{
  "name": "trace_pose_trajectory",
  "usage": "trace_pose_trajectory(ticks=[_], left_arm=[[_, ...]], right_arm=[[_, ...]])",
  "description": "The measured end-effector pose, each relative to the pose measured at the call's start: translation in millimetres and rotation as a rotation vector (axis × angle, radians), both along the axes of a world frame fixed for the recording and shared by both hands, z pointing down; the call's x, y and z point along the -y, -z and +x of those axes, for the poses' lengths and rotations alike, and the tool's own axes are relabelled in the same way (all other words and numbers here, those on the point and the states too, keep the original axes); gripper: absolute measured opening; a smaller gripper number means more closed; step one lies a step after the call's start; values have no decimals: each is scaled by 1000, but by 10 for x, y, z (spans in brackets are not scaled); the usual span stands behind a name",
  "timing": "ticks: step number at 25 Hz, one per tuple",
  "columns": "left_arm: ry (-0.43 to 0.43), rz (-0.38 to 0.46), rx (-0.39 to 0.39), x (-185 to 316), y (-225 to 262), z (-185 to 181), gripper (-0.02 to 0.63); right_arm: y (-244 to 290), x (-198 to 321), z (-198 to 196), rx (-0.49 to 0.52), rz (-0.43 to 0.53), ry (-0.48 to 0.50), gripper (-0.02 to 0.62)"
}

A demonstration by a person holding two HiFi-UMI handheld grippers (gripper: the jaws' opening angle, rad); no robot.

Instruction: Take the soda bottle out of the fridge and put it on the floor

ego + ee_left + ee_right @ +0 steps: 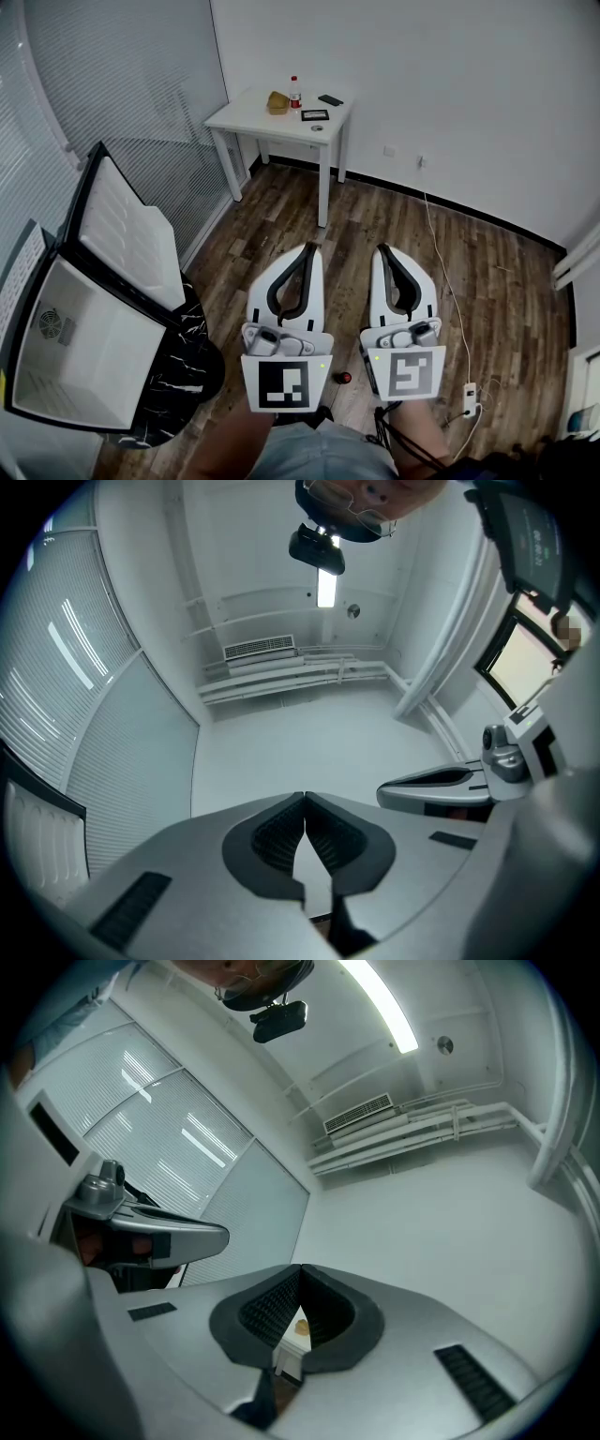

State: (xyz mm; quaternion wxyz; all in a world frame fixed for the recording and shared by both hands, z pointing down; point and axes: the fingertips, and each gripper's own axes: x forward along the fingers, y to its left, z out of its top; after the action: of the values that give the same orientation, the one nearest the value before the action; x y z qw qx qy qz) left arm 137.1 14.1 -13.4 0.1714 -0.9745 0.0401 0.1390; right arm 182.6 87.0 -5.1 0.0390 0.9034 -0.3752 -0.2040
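Two closed, left hand-held gripper (308, 247), right hand-held gripper (382, 249), fridge (89, 352) open

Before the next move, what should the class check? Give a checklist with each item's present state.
1. Fridge door open: ok.
2. Bottle in the fridge: not ok. The part of the inside in view looks bare, and a bottle stands on the table.
3. Left gripper free: ok. Its jaws are together on nothing.
4. Right gripper free: ok. Its jaws are together on nothing.
5. Jaws open for a grasp: not ok, both are shut.
6. Room on the floor for a set-down: ok. There is bare wood ahead, and a power strip lies off to the right.
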Motion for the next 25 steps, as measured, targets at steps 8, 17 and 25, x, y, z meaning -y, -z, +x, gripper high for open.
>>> trace_pose_trajectory(ticks=[8,17,25], left_arm=[[-2,-15,-8,-7,0,23,17],[-4,-14,-2,-38,-14,44,17],[-5,-20,0,-47,-29,54,17]], right_arm=[[-3,1,5,-10,-5,4,12],[13,-34,17,-13,4,1,12],[28,-55,20,-10,20,2,12]])
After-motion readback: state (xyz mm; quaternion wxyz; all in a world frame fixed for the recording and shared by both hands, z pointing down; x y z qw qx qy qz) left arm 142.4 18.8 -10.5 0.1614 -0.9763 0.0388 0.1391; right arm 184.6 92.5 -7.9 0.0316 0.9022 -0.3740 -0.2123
